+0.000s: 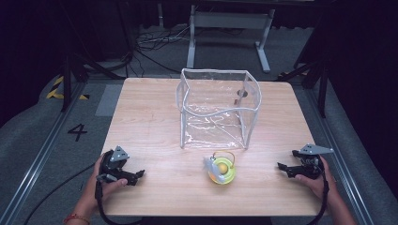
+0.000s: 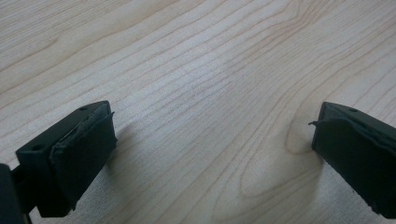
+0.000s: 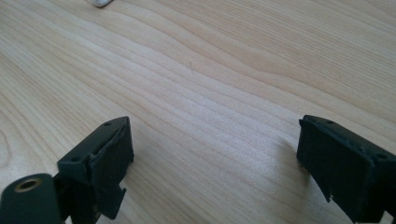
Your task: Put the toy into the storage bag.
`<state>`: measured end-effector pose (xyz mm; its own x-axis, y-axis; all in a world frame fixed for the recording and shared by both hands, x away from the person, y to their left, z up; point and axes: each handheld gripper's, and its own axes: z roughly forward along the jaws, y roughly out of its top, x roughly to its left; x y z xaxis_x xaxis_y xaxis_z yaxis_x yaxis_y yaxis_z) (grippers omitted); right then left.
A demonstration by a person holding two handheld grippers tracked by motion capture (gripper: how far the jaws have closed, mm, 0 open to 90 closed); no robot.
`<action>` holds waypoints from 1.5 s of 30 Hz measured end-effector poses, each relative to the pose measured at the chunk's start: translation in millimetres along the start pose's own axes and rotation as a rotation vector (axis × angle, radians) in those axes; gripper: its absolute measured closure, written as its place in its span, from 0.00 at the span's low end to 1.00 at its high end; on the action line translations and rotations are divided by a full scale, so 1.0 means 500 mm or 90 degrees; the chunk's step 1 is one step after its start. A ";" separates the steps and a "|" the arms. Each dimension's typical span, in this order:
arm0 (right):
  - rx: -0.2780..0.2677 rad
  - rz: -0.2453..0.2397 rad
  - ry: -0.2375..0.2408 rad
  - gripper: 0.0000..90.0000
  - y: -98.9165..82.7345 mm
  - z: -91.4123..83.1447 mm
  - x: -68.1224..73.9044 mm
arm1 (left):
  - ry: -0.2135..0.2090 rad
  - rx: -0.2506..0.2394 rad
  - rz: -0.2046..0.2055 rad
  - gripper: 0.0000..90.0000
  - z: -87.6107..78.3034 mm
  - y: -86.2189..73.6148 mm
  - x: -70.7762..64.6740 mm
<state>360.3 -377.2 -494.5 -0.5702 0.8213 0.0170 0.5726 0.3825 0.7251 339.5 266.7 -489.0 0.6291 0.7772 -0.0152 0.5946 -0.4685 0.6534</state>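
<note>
A clear plastic box-shaped bag [image 1: 217, 108] with white piping stands open-topped at the middle of the wooden table [image 1: 150, 122]. In front of it lies a small yellow-green round toy [image 1: 221, 169] with an orange ring handle. My left gripper [image 1: 139, 176] rests at the table's front left, held by a hand, jaws pointing right. Its gripper view shows the left gripper [image 2: 212, 140] open over bare wood. My right gripper [image 1: 283, 168] sits at the front right, jaws pointing left toward the toy. The right gripper [image 3: 215, 154] is open, nothing between its jaws.
Beyond the table stand a white metal frame [image 1: 230, 33] and loose cables [image 1: 155, 44] on grey floor. Rails run along both sides of the table. A small white object [image 3: 100, 3] sits at the top edge of the right gripper view.
</note>
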 end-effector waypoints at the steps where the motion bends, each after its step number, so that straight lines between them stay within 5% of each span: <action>1: 0.000 0.000 -0.001 0.12 0.000 0.000 0.000 | 0.000 0.000 0.000 0.00 0.000 0.000 0.000; 9: 0.013 -0.004 0.001 0.13 0.004 -0.001 0.000 | 0.002 -0.001 -0.002 0.00 0.000 0.000 -0.001; 22: 0.083 -0.037 0.017 0.21 0.026 -0.014 0.001 | 0.003 -0.001 -0.002 0.00 0.000 0.000 -0.001; 45: 0.121 -0.190 0.084 0.25 0.147 -0.064 0.113 | 0.004 -0.002 -0.003 0.00 0.000 0.000 -0.002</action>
<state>351.4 -316.0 -418.3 -0.7925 0.6048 -0.0782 0.4618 0.6790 0.5708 338.9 266.1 -489.3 0.6231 0.7820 -0.0136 0.5956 -0.4632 0.6562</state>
